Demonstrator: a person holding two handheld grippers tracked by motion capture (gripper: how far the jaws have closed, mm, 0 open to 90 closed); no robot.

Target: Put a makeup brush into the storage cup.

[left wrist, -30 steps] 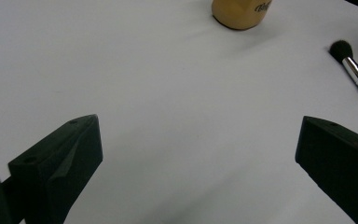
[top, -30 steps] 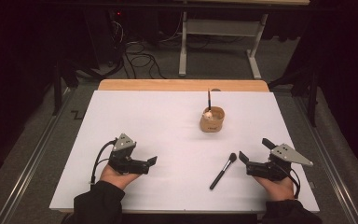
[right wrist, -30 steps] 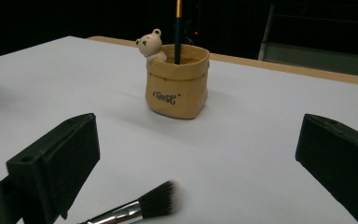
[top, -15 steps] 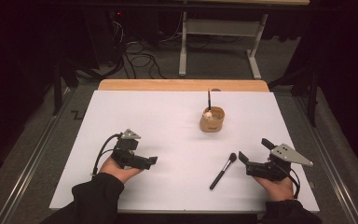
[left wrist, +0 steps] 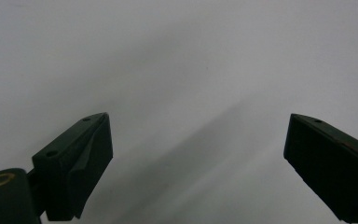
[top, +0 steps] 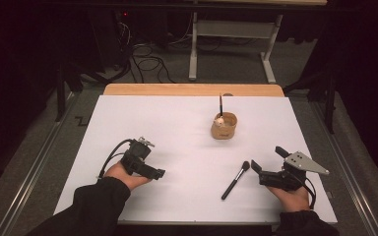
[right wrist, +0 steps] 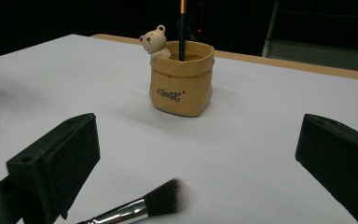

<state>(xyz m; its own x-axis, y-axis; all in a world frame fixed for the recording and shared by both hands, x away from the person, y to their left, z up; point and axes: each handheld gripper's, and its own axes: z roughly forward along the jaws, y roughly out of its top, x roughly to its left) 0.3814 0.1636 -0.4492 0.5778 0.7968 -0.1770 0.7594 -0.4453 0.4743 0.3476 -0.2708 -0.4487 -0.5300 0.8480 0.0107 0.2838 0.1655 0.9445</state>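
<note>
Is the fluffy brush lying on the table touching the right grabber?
Apart. In the right gripper view the brush lies on the white table between the right gripper's open jaws, with bare table on both sides.

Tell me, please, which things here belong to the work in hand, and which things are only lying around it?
Belonging to the work:
- makeup brush lying on the white table, just ahead of the right hand-held gripper, whose jaws are open
- tan bear pot, with one brush already standing inside

Only lying around:
- cables on the floor
- grey frame behind the table
</note>
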